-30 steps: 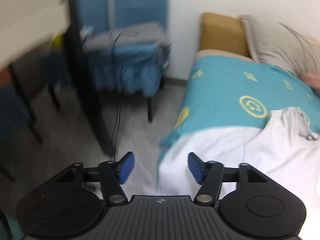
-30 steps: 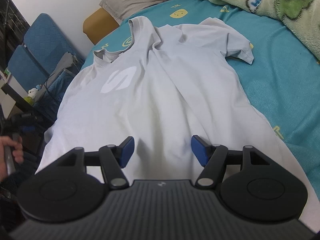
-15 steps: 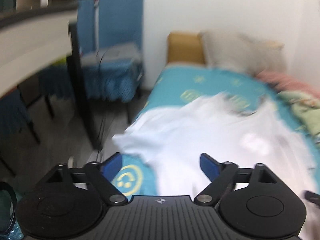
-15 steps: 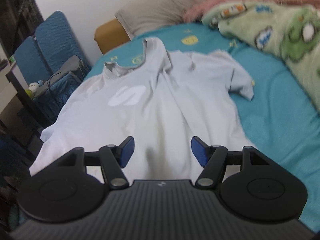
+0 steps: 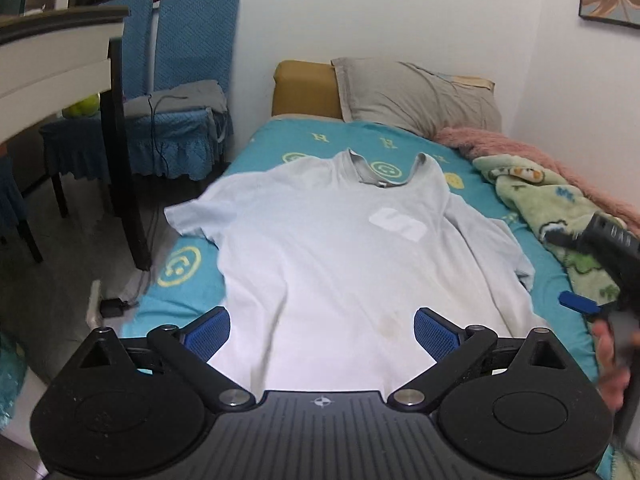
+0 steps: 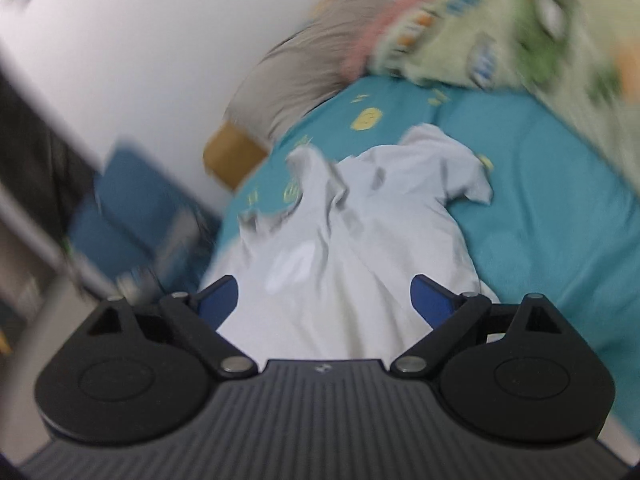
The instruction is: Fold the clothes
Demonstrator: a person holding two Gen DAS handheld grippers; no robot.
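Currently, a white T-shirt is lying face up on the bed, spread over a teal sheet printed with yellow smiley faces. Its collar is pointing toward the grey pillow at the head of the bed, and its hem is reaching the near edge. One sleeve is lying flat toward the floor side; the other sleeve is lying on the sheet beside a green patterned blanket. A white logo is showing on the chest, and a faint stain is visible near the hem.

The left hand-held gripper is hovering over the hem end of the shirt. Its jaws are opening wide, with the blue pads apart and not pressing on the cloth; nothing is being gripped.

The right hand-held gripper is likewise hovering over the shirt, its jaws opening and standing wide, with fabric visible below the gap but not pinched. That view is blurred. In the left wrist view, this gripper is appearing at the right edge, held by a person's hand above the sheet beside the blanket.

Blue-covered chairs are standing beside the bed, next to a counter edge.
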